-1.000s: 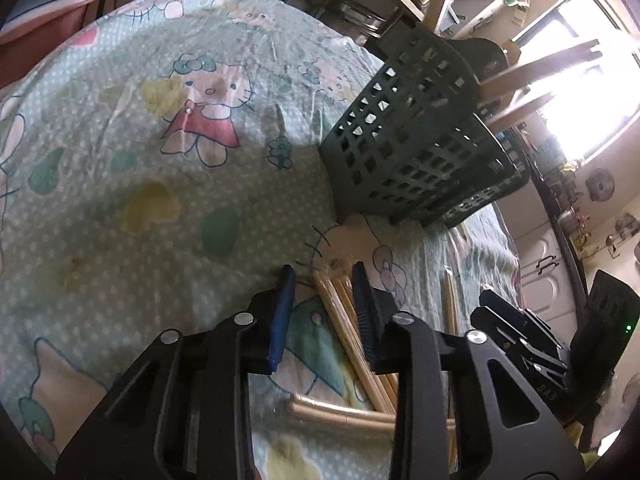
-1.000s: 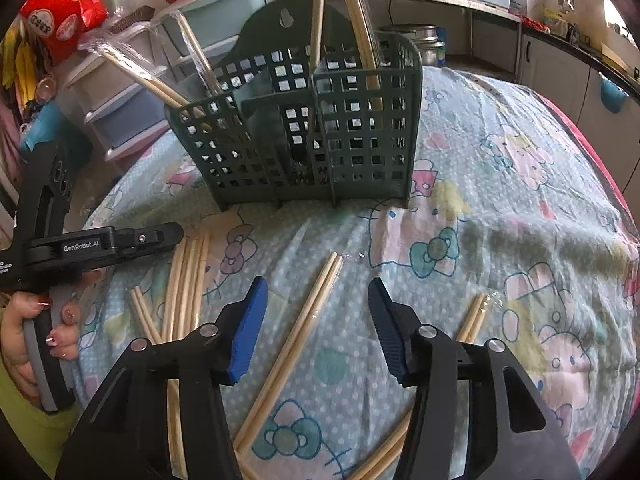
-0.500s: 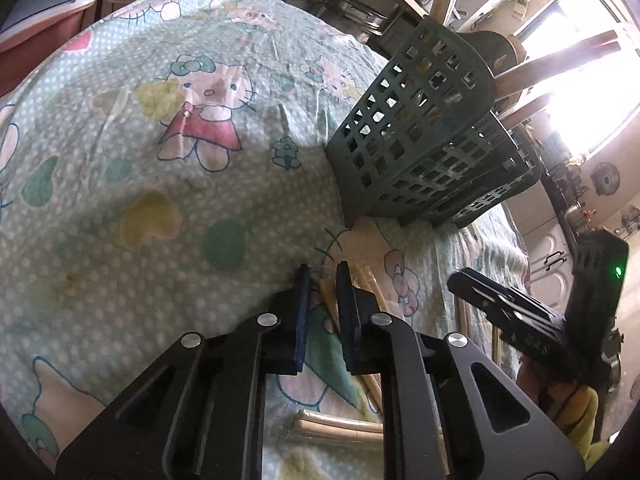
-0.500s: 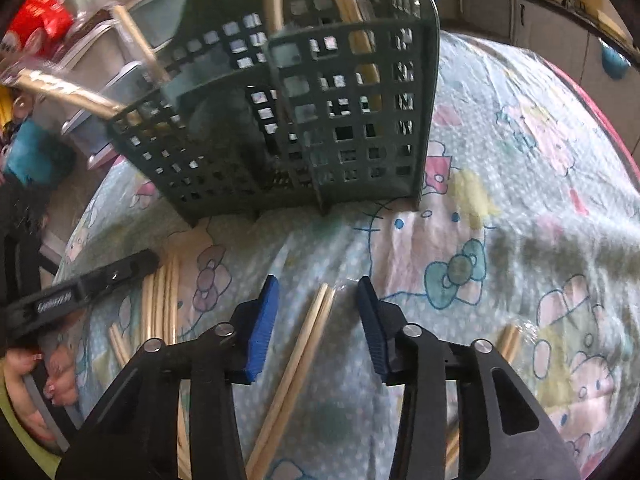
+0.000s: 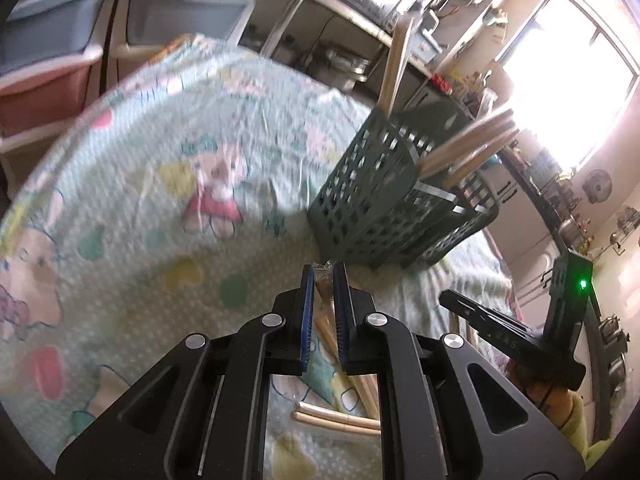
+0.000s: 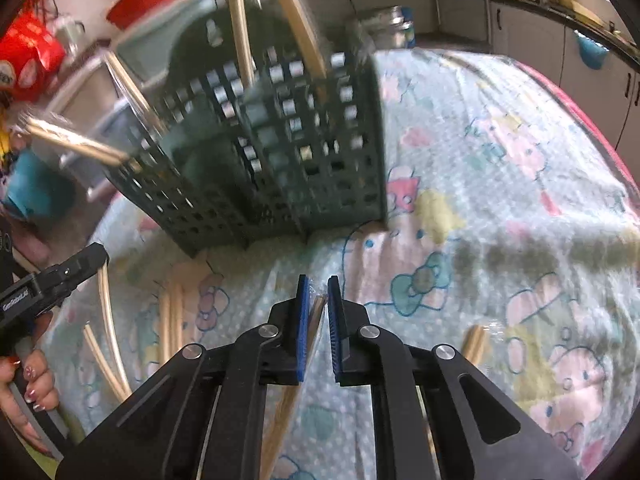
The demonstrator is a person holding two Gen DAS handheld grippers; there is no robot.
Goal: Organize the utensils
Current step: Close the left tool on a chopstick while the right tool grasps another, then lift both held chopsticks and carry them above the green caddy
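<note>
My left gripper (image 5: 323, 270) is shut on a plastic-wrapped pair of wooden chopsticks (image 5: 322, 314), lifted a little off the cartoon tablecloth (image 5: 160, 208). Just beyond it stands the dark green lattice utensil basket (image 5: 372, 200), with wrapped chopsticks leaning out of it. My right gripper (image 6: 318, 280) has its jaws closing tight on another wrapped pair (image 6: 285, 416) that lies on the cloth in front of the basket (image 6: 280, 160). Each gripper shows in the other's view: the right gripper (image 5: 500, 332) at the right, the left gripper (image 6: 52, 284) at the left.
Loose chopstick pairs lie on the cloth (image 5: 336, 420) (image 6: 172, 320), one more at the right (image 6: 474, 340). A person's hand (image 6: 28, 384) holds the left tool. Storage drawers (image 5: 48, 60) and kitchen counters (image 6: 520, 16) surround the table.
Both grippers closed onto chopstick pairs. The left one then rose with its pair, so the basket and room look higher. The right one moved closer to the basket.
</note>
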